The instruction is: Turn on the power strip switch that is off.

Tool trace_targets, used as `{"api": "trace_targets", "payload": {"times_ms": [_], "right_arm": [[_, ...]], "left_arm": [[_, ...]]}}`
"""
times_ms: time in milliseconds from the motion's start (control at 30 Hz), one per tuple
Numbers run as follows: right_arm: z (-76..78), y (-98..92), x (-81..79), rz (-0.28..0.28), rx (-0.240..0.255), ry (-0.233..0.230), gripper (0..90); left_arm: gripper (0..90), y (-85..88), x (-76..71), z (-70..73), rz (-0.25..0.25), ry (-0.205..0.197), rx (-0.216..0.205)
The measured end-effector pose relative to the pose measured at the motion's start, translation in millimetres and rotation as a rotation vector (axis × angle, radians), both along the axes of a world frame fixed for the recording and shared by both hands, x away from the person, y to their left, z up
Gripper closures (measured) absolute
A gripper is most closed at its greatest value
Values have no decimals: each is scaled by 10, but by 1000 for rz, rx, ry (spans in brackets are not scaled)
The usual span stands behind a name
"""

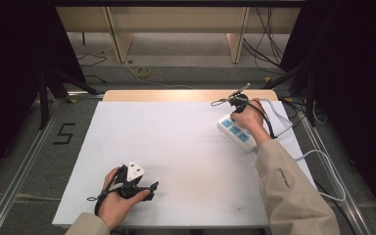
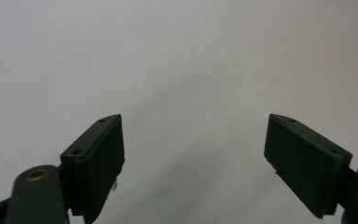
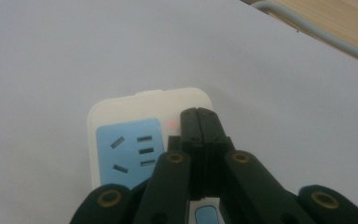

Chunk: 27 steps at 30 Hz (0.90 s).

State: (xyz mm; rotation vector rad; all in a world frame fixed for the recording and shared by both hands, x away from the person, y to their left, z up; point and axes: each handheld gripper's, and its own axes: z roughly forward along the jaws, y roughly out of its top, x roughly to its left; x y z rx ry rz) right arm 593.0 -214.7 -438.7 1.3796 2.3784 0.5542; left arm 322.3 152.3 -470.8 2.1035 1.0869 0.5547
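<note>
A white power strip (image 1: 236,132) with blue sockets lies at the far right of the white table sheet (image 1: 176,147). My right gripper (image 1: 231,116) is shut, tips down at the strip's far end. In the right gripper view its joined tips (image 3: 199,116) sit over the white end of the strip (image 3: 121,107), beside a small red light (image 3: 172,124) and to the right of a blue socket (image 3: 128,151). Whether the tips touch the strip I cannot tell. Near the front left edge, my left gripper (image 1: 152,190) is open over bare sheet, its jaws (image 2: 193,163) wide apart with nothing between them.
The strip's white cable (image 1: 323,166) loops off the table's right side and also runs along the wooden edge (image 3: 335,28). A dark cable (image 1: 269,122) trails from the right gripper. Wooden furniture legs (image 1: 120,39) and loose cables stand on the floor behind the table.
</note>
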Motion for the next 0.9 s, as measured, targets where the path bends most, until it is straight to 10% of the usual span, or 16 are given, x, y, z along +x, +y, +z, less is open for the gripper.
{"api": "trace_targets", "payload": {"times_ms": [900], "right_arm": [[5,-78,-69,-16,40,-29,900]], "left_arm": [[198,-6,-2,0,-4,-3,2]]}}
